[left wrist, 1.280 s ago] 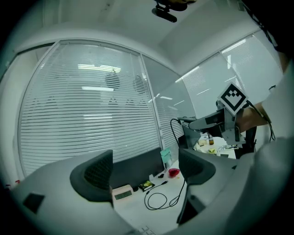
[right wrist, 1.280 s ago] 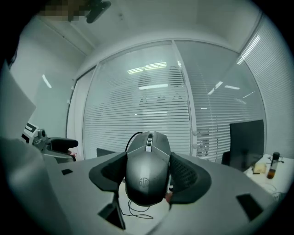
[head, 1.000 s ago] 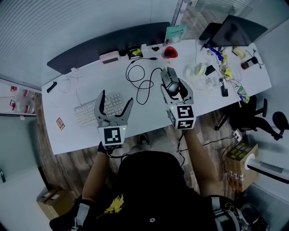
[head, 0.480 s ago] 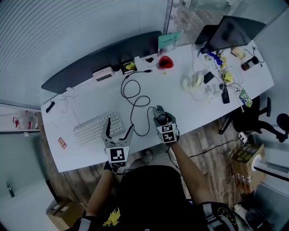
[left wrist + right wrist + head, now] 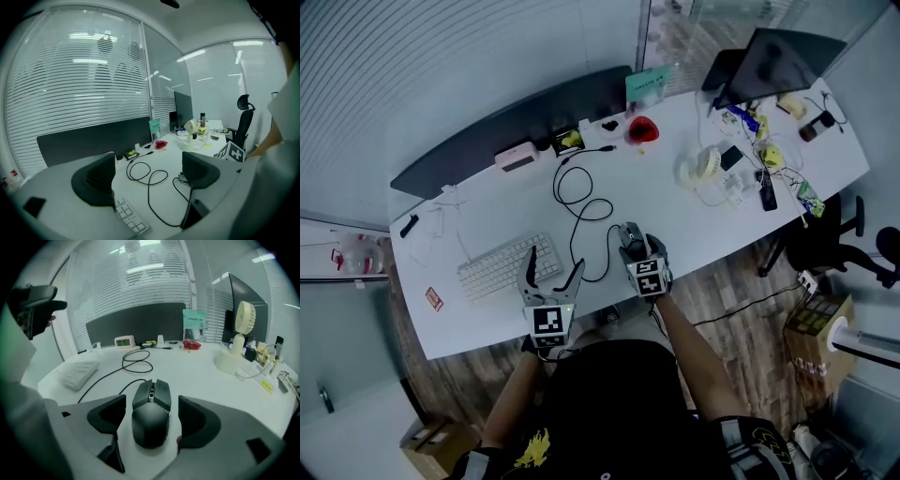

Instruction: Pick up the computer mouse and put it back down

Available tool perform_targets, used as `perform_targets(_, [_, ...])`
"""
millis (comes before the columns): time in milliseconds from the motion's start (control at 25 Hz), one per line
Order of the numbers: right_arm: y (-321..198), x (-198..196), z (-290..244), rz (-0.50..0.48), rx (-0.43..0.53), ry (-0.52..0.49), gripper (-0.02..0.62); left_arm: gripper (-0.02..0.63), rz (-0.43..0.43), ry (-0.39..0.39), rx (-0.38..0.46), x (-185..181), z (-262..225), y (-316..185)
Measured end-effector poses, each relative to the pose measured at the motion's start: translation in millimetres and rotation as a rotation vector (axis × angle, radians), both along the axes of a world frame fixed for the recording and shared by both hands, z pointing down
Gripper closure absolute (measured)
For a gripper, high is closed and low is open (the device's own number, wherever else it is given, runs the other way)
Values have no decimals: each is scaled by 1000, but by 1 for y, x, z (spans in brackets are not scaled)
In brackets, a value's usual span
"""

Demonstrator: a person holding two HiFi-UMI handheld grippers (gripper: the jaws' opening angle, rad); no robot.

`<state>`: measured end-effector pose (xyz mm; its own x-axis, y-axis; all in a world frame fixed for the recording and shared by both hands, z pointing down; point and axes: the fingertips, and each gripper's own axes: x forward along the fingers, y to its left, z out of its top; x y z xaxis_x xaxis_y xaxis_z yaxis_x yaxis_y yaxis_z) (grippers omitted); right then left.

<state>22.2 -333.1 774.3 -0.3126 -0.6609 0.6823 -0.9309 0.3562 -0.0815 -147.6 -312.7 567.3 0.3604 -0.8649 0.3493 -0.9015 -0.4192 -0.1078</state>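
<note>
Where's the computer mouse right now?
In the right gripper view the mouse rests on the white desk between the right gripper's jaws, which have just been opening; keyboard to its left.

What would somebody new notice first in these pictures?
First, the black computer mouse at the near edge of the white desk. It sits between the jaws of the right gripper, which have just been opening and stand clear of its sides. Next, its black cable looping across the desk, and the left gripper, jaws apart and empty, by the white keyboard.
</note>
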Motion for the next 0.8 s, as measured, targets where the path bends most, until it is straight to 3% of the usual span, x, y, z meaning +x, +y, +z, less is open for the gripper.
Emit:
perform_targets(80, [2, 3, -31, 21, 54, -31, 236, 156, -5, 23, 16, -2, -12, 7])
perform_targets(160, [3, 10, -74, 48, 151, -56, 278, 159, 1, 10, 29, -5, -28, 16])
perform_targets(320, [13, 25, -182, 79, 368, -111, 363, 178, -24, 90, 180, -14, -78, 30])
perform_targets(480, [44, 36, -266, 101, 479, -137, 408, 234, -35, 141, 279, -22, -123, 54])
perform_targets(680, [84, 45, -336, 137, 615, -157, 519, 426, -78, 169, 365, -38, -162, 80])
perform_targets(720, [90, 47, -341, 139, 617, -152, 564, 471, -87, 148, 374, -42, -164, 84])
perform_targets(800, [101, 48, -342, 132, 596, -147, 578, 535, -101, 115, 371, -48, -166, 93])
